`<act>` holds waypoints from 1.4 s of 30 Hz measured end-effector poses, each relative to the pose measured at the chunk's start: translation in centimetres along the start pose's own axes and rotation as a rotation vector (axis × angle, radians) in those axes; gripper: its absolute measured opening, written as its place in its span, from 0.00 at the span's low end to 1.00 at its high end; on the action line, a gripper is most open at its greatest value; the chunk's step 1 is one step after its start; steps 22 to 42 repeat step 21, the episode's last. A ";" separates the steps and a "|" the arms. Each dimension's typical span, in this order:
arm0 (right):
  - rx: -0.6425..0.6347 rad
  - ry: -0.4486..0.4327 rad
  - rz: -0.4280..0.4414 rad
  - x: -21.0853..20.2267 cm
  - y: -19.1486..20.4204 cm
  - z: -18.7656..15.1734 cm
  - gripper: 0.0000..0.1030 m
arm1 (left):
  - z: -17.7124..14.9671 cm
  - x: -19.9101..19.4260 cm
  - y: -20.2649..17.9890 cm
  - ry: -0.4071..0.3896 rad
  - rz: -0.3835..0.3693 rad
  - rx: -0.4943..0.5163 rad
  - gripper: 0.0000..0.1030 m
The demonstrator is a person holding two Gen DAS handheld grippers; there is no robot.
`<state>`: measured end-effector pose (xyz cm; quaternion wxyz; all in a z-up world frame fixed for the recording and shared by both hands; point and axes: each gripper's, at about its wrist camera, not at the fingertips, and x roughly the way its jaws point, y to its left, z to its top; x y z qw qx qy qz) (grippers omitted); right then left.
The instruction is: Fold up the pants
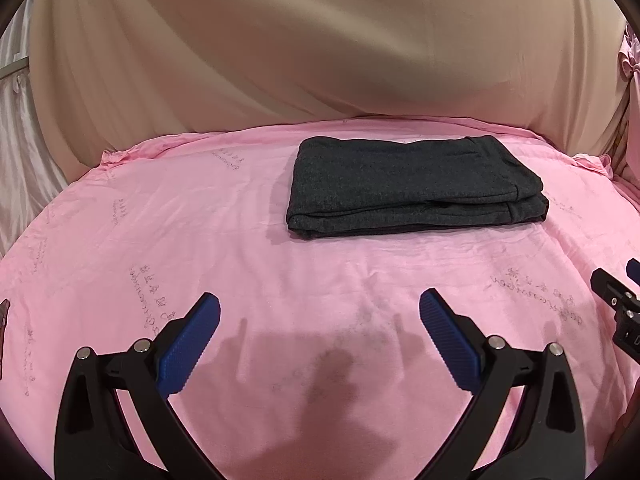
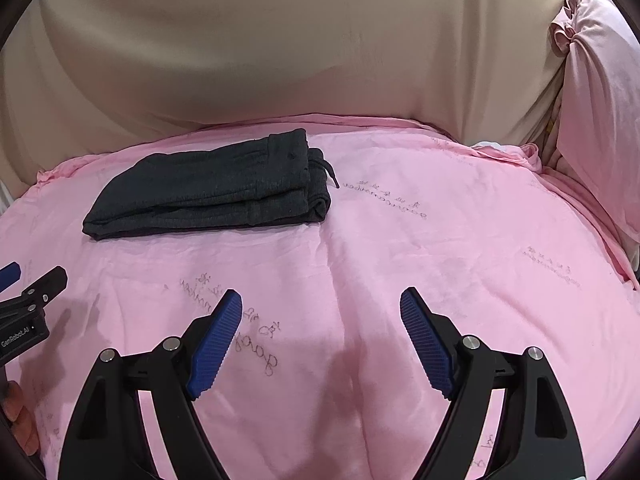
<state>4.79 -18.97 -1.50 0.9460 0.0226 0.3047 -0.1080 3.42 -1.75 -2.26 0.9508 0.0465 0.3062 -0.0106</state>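
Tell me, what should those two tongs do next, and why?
Probably nothing more than draw back. The dark pants already lie folded in a neat stack on the pink sheet, and both the left tongs and the right tongs stand open and empty, short of the pants. At most, tuck in the loose drawstring.

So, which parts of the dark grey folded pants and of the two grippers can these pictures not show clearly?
- Dark grey folded pants: inner layers and underside hidden by the top fold, both views.
- Drawstring: hidden behind the pants in the left view.
- Right hand-held gripper: cut by the left view's edge.
- Left hand-held gripper: cut by the right view's edge.
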 end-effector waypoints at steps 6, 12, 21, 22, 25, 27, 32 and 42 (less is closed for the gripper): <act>-0.011 0.005 -0.002 0.1 0.1 0.1 0.77 | 0.1 0.4 -0.3 0.021 -0.074 -0.002 0.95; -0.018 0.008 -0.003 0.2 0.2 0.1 0.78 | 0.0 0.0 -0.6 -0.001 -0.056 -0.005 0.95; -0.020 -0.002 -0.005 0.1 0.3 0.0 0.81 | 0.0 0.1 -0.5 0.009 -0.020 -0.016 0.95; -0.020 -0.002 -0.005 0.1 0.3 0.0 0.81 | 0.0 0.1 -0.5 0.009 -0.020 -0.016 0.95; -0.020 -0.002 -0.005 0.1 0.3 0.0 0.81 | 0.0 0.1 -0.5 0.009 -0.020 -0.016 0.95; -0.020 -0.002 -0.005 0.1 0.3 0.0 0.81 | 0.0 0.1 -0.5 0.009 -0.020 -0.016 0.95; -0.020 -0.002 -0.005 0.1 0.3 0.0 0.81 | 0.0 0.1 -0.5 0.009 -0.020 -0.016 0.95; -0.020 -0.002 -0.005 0.1 0.3 0.0 0.81 | 0.0 0.1 -0.5 0.009 -0.020 -0.016 0.95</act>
